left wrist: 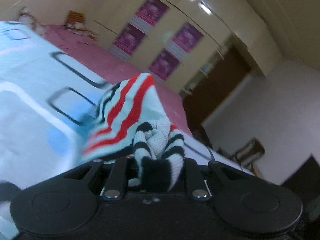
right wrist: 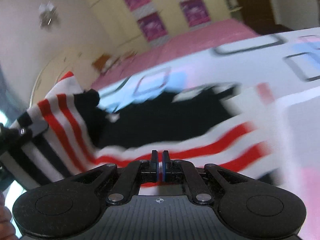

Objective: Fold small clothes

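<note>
Left claw [left wrist: 158, 160] clenched on bunched striped sweater [left wrist: 128, 110], lifted above patterned sheet [left wrist: 30, 84]. Right claw [right wrist: 159, 158] pinched shut on sweater hem, its fingers [right wrist: 154, 160] nearly touching. Pink bed [right wrist: 190, 40] behind; views blurred.

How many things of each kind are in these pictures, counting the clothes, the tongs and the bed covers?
Striped knit garment in red, white and black: 1
Black two-finger tongs: 2, left tongs and right tongs
Bed covers: 2, white patterned sheet and pink bedspread
Total: 5
</note>
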A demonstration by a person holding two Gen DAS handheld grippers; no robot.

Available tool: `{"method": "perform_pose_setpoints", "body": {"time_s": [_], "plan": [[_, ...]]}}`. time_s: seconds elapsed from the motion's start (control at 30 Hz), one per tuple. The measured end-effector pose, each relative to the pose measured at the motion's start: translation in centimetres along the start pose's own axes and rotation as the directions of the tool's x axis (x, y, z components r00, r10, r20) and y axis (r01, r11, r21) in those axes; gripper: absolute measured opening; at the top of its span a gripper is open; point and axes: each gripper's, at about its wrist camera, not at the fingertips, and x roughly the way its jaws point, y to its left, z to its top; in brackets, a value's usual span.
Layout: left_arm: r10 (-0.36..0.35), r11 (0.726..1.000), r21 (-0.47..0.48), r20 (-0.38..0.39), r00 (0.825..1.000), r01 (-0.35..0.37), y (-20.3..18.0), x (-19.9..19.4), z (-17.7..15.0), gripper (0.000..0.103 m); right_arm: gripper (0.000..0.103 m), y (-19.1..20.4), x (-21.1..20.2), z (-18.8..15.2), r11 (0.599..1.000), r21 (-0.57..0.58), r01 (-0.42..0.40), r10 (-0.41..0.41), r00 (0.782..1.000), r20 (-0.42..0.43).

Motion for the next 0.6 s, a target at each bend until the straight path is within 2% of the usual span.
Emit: {"method": "perform_pose_setpoints", "body": {"time_s": [0.07,0.13,0.17,0.2,0.23,0.27,0.3,0.33,0.37,0.4,0.43,0.47,0.53,0.6], "plan": [[-0.01,0.998,0.055,-0.043,0.999,0.012,-3.7,1.8,-2.1,0.017,0.003,-3.7,-2.7,1.4,0.998,0.052,0.025,-0.026,0.999,0.034],[-0.015,0.995,0.099,-0.12,0.993,0.027,-6.7,4.3,-4.9,0.017,0.003,-7.1,-5.1,2.5,0.994,0.099,0.037,-0.043,0.998,0.053],[-0.015,0.993,0.116,-0.17,0.985,0.035,-7.8,5.8,-6.5,0.018,0.003,-8.5,-6.0,2.9,0.992,0.12,0.038,-0.045,0.998,0.054],[0.005,0.985,0.167,-0.236,0.972,0.036,-9.0,7.6,-8.3,0.024,0.003,-9.8,-6.8,3.1,0.99,0.139,0.034,-0.042,0.998,0.054],[0.05,0.97,0.242,-0.309,0.95,0.027,-10.1,9.6,-10.1,0.028,0.011,-11.0,-7.4,3.2,0.988,0.151,0.023,-0.031,0.998,0.049],[0.122,0.953,0.302,-0.384,0.915,-0.001,-11.0,11.2,-11.8,0.03,0.031,-11.8,-7.7,3.3,0.986,0.162,0.042,-0.048,0.998,0.033],[0.158,0.931,0.366,-0.356,0.921,-0.019,-12.1,10.9,-12.6,0.039,0.079,-12.5,-8.2,3.3,0.983,0.171,0.064,-0.069,0.997,0.027],[0.138,0.916,0.401,-0.337,0.931,0.009,-13.0,9.8,-12.5,0.047,0.083,-13.1,-9.0,3.2,0.985,0.164,0.044,-0.055,0.997,0.058],[0.081,0.923,0.379,-0.346,0.935,0.061,-13.1,8.5,-11.7,0.053,0.083,-13.3,-9.5,3.2,0.987,0.16,0.022,-0.032,0.998,0.062],[0.021,0.94,0.326,-0.337,0.941,0.096,-12.6,7.0,-10.5,0.052,0.082,-13.5,-9.7,3.3,0.986,0.169,0.007,-0.017,0.998,0.062],[0.003,0.946,0.309,-0.303,0.953,0.095,-12.0,5.7,-9.2,0.052,0.074,-13.6,-9.6,3.3,0.983,0.18,-0.025,0.016,0.998,0.053],[0.016,0.943,0.326,-0.261,0.965,0.072,-11.4,4.7,-8.0,0.051,0.07,-13.6,-9.5,3.2,0.981,0.188,-0.055,0.048,0.998,0.039],[0.088,0.925,0.379,-0.172,0.981,-0.016,-9.6,3.6,-6.1,0.048,0.064,-13.4,-8.4,3.4,0.974,0.199,-0.105,0.105,0.994,0.01],[0.139,0.924,0.376,-0.156,0.978,-0.071,-7.7,4.4,-4.2,0.042,0.061,-12.6,-7.3,3.4,0.968,0.202,-0.146,0.155,0.988,-0.028]]}}
